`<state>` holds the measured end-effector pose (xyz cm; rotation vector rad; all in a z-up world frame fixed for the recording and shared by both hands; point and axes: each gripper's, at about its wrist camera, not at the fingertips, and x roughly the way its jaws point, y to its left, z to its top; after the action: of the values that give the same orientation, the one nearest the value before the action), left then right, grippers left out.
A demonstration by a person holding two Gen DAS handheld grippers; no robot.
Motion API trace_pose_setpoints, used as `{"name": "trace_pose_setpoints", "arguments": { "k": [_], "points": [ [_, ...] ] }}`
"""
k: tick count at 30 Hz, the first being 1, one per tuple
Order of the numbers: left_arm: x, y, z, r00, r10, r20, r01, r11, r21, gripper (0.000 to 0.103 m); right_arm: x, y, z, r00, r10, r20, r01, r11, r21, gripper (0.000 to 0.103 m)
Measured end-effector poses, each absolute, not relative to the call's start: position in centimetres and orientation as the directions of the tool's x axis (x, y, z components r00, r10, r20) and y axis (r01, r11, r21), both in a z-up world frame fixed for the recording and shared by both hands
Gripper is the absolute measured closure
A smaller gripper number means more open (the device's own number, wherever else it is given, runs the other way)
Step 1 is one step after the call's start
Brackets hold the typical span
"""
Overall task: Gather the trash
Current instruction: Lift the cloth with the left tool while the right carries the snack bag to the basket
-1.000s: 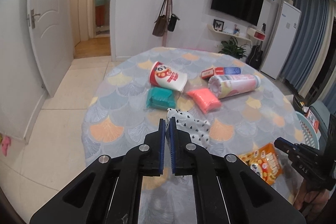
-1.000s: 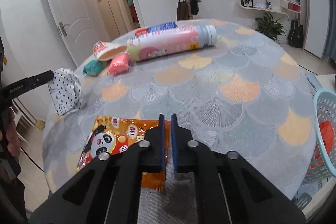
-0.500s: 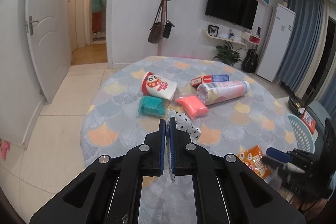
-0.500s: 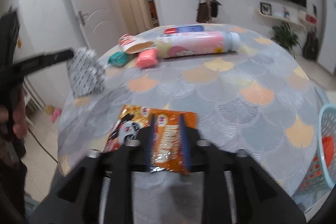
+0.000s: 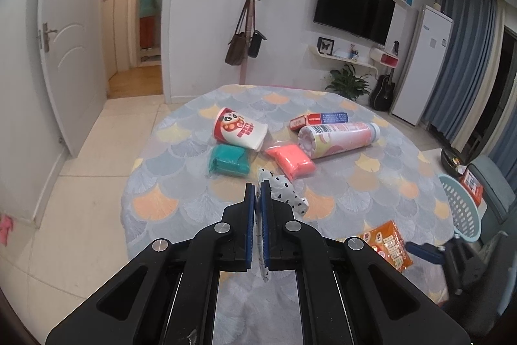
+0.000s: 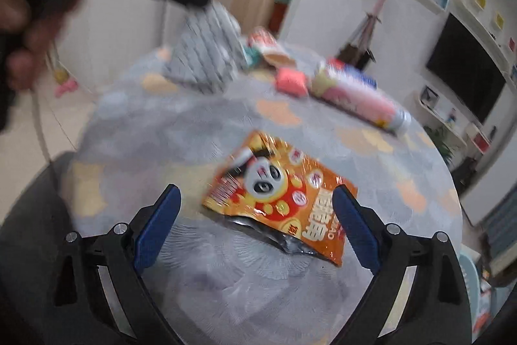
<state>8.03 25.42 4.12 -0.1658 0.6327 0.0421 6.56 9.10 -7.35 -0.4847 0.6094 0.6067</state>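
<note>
Snack bag (image 6: 284, 199) lies diagonally between opening right tongs (image 6: 255, 199); left tongs (image 5: 257, 199) apparently pinch dotted wrapper (image 5: 284, 193).

left gripper (image 5: 258, 186) clamped; right gripper (image 6: 257, 196) opening wide

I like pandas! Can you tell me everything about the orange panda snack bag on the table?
The orange snack bag is a shiny, crinkly foil packet with a cartoon panda face, red and yellow circles and white lettering. It looks flat, its silvery torn end nearest the camera. It lies on the scallop-patterned tablecloth, between the right gripper's opening blue pads, untouched.
</note>
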Motion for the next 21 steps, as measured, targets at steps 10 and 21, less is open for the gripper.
{"name": "trace_pose_setpoints", "arguments": {
  "k": [10,21],
  "points": [
    [7.8,25.5,3.7,0.807,-0.007,-0.591,-0.091,0.986,-0.137,0.100,10.2,5.8,-6.7,0.598,0.440,-0.670,-0.575,0.818,0.024,0.098],
    [7.3,23.6,5.0,0.829,-0.048,-0.557,-0.031,0.991,-0.131,0.100,9.7,1.0,-2.9,0.671,0.534,-0.514,-0.529,0.831,0.172,0.099]
  ]
}}
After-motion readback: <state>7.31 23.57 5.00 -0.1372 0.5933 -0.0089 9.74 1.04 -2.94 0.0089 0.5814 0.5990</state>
